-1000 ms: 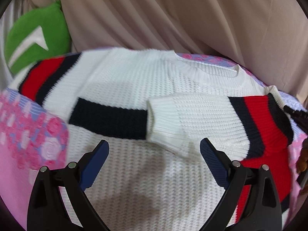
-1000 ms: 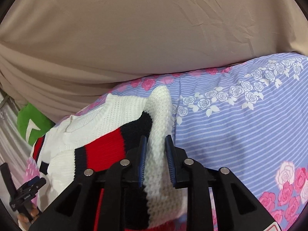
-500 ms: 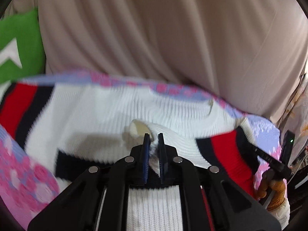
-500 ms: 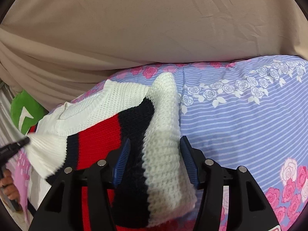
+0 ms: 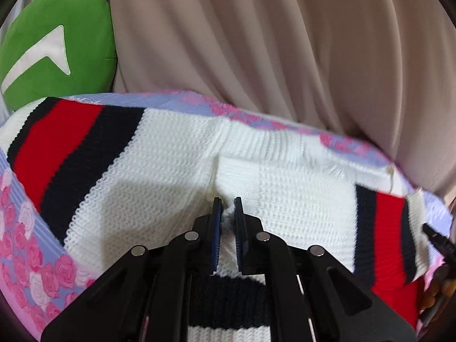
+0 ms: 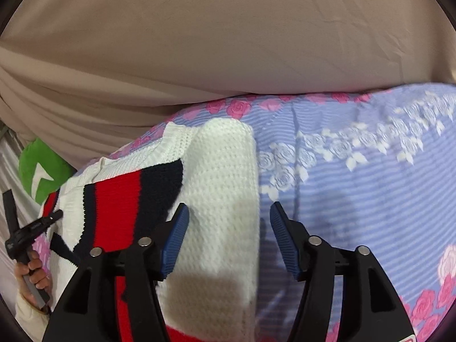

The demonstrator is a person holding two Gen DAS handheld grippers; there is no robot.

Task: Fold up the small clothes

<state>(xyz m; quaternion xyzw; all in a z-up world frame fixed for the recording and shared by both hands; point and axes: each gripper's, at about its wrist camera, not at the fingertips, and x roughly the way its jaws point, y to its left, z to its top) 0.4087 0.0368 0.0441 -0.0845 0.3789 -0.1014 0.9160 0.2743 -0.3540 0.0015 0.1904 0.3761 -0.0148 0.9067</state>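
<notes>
A white knit sweater (image 5: 171, 176) with red and navy stripes lies spread on the bed. My left gripper (image 5: 227, 209) is shut on the white cuff of its right sleeve (image 5: 299, 199), which stretches across the sweater's chest. In the right wrist view my right gripper (image 6: 229, 216) has its jaws opening, and they stand wide apart. The folded white shoulder edge of the sweater (image 6: 225, 176) lies between them, and neither pad presses on it. At the left edge of that view a hand (image 6: 34, 270) holds the left gripper's handle.
A floral lilac and pink bedsheet (image 6: 356, 188) covers the bed and runs bare to the right of the sweater. Beige draped fabric (image 5: 270, 45) hangs behind the bed. A green cushion (image 5: 54, 45) sits at the back left.
My left gripper shut on the sleeve cuff and drew it across the sweater. My right gripper let go of the sweater's shoulder edge, and its jaws spread wider.
</notes>
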